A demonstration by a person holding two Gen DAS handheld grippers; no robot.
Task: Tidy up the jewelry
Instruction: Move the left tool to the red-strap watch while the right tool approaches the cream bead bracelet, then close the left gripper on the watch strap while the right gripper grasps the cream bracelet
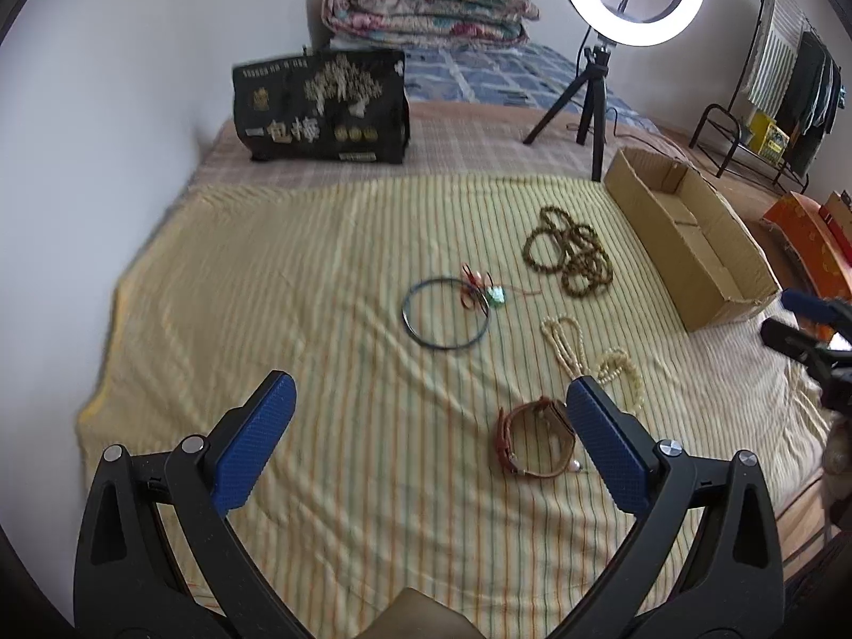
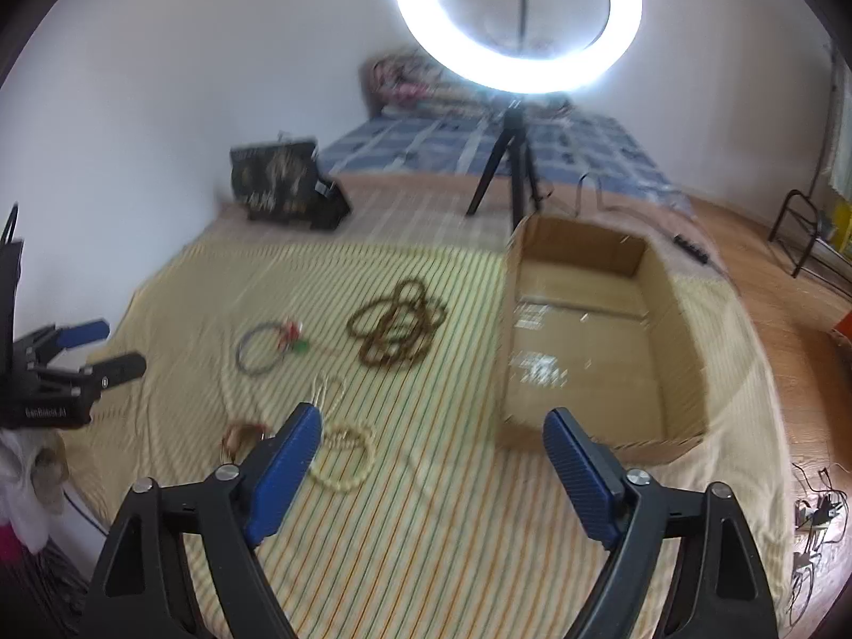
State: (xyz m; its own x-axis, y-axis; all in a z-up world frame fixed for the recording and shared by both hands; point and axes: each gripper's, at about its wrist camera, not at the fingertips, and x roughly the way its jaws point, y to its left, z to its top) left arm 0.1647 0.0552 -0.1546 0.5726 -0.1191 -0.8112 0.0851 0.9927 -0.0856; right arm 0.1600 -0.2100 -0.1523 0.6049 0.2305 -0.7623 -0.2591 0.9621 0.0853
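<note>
Jewelry lies on a yellow striped cloth on a bed. There is a pile of brown bead bracelets, a thin blue bangle, a red-string pendant, a cream bead necklace and a brown leather watch. An open cardboard box stands at the right, with nothing in it. My left gripper hovers open over the cloth, its right finger just beside the watch. My right gripper is open in front of the box, holding nothing.
A ring light on a black tripod stands behind the box. A black printed box and a folded quilt lie further back by the wall. A clothes rack and an orange box are at the right.
</note>
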